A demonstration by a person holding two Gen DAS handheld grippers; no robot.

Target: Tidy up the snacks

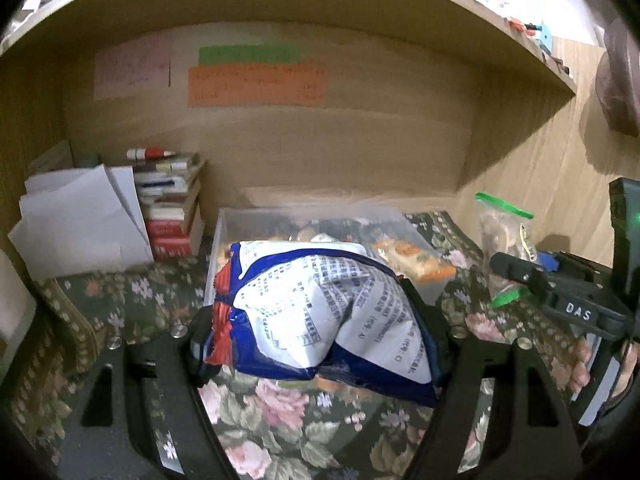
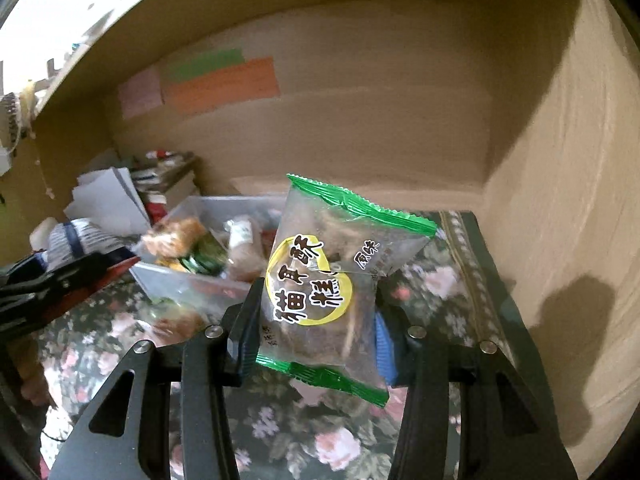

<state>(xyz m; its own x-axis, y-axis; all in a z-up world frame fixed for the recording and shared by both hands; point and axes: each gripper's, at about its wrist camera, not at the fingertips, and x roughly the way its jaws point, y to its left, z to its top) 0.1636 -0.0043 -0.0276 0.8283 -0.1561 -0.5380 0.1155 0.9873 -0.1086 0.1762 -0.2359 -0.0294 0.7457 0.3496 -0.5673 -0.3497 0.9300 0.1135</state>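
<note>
Left gripper (image 1: 320,344): clamped across the middle of the blue-and-white bag (image 1: 324,312), lifted clear of the flowered cloth (image 1: 280,420).
Right gripper (image 2: 316,336): pinched on the lower half of the green-edged packet (image 2: 332,276), held up in the air, top seal tilted to the right.
Bin (image 1: 224,232): clear plastic, straight ahead on the cloth, already holding several wrapped snacks; both packs hanging just in front of it.
Bag feel: puffy and soft, dented where the pads squeeze, probably light; glossy film likely slippery, contents likely crushable, so gentle pressure only.
Packet feel: thin clear film, small and light, dark pastry inside looks brittle; a firm squeeze could crumble it.
Best hold, bag: around the waist as now, or by a crimped end seam for less crushing.
Best hold, packet: green crimped edge stiffer and safer than the belly.
Beside the bin: stack of books (image 1: 172,208) and white papers (image 1: 80,220) at the left.
Watch for: sliding film, sagging ends catching the bin wall.
</note>
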